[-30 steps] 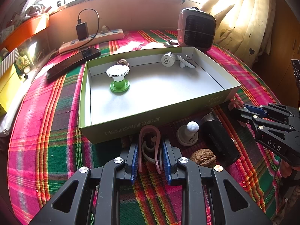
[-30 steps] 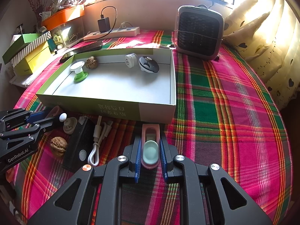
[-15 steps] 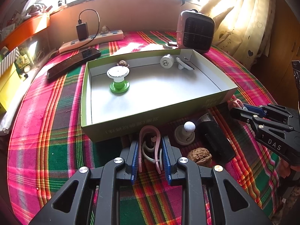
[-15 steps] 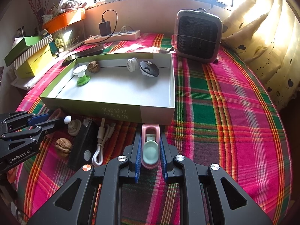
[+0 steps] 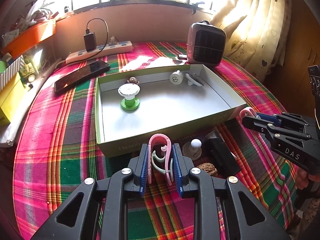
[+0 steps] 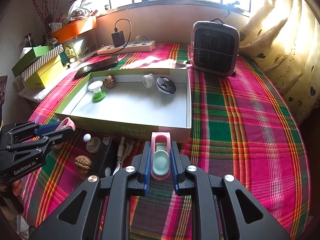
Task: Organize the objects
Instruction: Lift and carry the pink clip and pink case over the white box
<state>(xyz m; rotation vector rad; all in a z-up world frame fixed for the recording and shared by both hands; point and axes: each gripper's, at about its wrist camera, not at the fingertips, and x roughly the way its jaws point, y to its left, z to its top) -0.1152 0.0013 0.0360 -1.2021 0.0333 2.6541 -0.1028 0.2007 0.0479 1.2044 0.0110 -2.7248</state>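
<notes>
Pink plastic clip (image 5: 160,156), U-shaped with a mint inner arm, sits pinched between the blue ribbed pads of the left gripper (image 5: 160,160), just in front of the near wall of the green cardboard box (image 5: 99,108). Right gripper (image 6: 160,158) is clamped on a 2nd pink clip (image 6: 160,156) with an oval mint pad, at the box's near right corner. Readable print: "DAS" on 1 gripper body, "GenRobot.AI" on the other. Box floor is matte white; a green-based spool (image 5: 129,96) stands near its far left corner. Wrinkled walnut (image 6: 83,164) lies on the plaid tablecloth (image 6: 250,120).
</notes>
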